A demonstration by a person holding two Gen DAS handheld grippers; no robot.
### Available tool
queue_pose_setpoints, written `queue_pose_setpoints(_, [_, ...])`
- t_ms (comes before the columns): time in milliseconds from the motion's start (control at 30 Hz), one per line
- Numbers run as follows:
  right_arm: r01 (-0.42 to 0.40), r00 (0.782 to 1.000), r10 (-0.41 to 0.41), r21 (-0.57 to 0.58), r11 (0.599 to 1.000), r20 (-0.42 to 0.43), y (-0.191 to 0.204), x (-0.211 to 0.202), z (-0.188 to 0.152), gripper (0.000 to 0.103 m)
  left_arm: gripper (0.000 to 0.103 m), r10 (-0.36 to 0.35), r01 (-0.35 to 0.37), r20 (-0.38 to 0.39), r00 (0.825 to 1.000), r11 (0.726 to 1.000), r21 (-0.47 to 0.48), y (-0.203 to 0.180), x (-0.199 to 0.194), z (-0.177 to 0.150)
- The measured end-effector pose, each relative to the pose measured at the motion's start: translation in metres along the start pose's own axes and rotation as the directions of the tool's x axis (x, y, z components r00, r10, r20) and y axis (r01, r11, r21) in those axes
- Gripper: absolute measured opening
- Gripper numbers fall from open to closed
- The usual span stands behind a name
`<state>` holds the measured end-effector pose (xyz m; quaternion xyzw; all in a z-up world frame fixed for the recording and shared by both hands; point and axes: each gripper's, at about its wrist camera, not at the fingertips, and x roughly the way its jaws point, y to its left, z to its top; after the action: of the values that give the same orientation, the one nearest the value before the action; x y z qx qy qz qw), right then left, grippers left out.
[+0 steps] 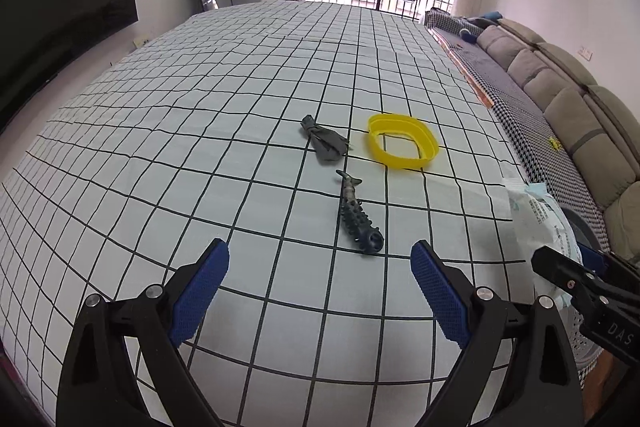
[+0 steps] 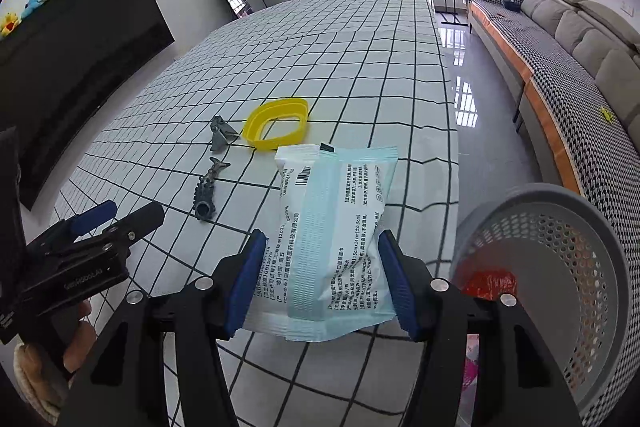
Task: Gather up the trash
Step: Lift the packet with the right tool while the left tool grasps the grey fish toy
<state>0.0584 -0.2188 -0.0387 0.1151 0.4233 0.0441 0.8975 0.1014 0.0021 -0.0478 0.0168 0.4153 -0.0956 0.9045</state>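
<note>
Right gripper (image 2: pixel 322 279) is clamping a pale blue-and-white printed packet (image 2: pixel 334 227) between its blue pads, pinching it at both side edges near the lower end; the packet is standing up out of the jaws, hanging over the near right corner of the gridded tablecloth (image 2: pixel 360 67). In the left wrist view the same packet (image 1: pixel 540 215) is showing at the right edge, just past the table's side.

Grey perforated basket (image 2: pixel 592 227) is sitting off the table's right side, just beside the held packet and lower than the tabletop. Inside it, something red-orange and crinkly (image 2: pixel 488 285) is lying at the bottom; can't tell what it is. A bit of pink is showing below the basket's near rim, unclear whether inside or outside.

Left gripper (image 1: pixel 320 291) is hanging with jaws spread wide, nothing between the pads, over the cloth just short of a dark spiky fish-shaped toy (image 1: pixel 357 215). Beyond the toy, a crumpled dark grey scrap (image 1: pixel 326 143) is lying flat, and just to its right a yellow oval ring (image 1: pixel 402 141) is resting on the cloth, bottomless, grid lines visible through it, nothing in it. All three are lying apart from each other, none touching.
</note>
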Motion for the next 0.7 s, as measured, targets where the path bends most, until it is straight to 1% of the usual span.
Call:
queue_pose_setpoints(133, [0.007,1.0,-0.008,0.033,0.999,0.018,-0.014,-0.015,-0.014,0.056,0.091,0.007,-0.007,-0.007,1.0,1.0,0.009,-0.011,0.01,0.006])
queue_pose_setpoints(233, [-0.022,1.0,0.021,0.062,0.998,0.017,-0.023,-0.025,-0.026,0.056,0.091,0.005,-0.006,-0.055,0.998,1.0,-0.019,-0.01,0.029,0.011])
queue_pose_setpoints(300, [-0.021,1.0,0.019,0.068,0.997,0.025,-0.027,-0.031,-0.033,0.056,0.091,0.007,-0.01,-0.078,0.997,0.999,-0.035,-0.011,0.039,0.013])
queue_pose_setpoints(533, [-0.025,0.999,0.02,0.105,0.994,0.045,-0.039,-0.045,-0.045,0.056,0.09,0.055,-0.055,-0.103,0.993,0.998,-0.002,-0.026,0.06,0.013])
queue_pose_setpoints(567, [-0.024,0.999,0.019,0.106,0.994,0.044,-0.04,-0.046,-0.046,0.056,0.089,0.057,-0.058,-0.105,0.993,0.998,-0.002,-0.028,0.062,0.012])
queue_pose_setpoints(633, [-0.022,0.999,0.018,0.109,0.994,0.041,-0.041,-0.046,-0.049,0.056,0.075,0.055,-0.056,-0.113,0.992,0.998,-0.001,-0.028,0.065,0.012])
queue_pose_setpoints(700, [-0.022,0.999,0.018,0.113,0.993,0.035,-0.043,-0.045,-0.05,0.056,0.07,0.06,-0.06,-0.116,0.991,0.998,-0.003,-0.027,0.067,0.012])
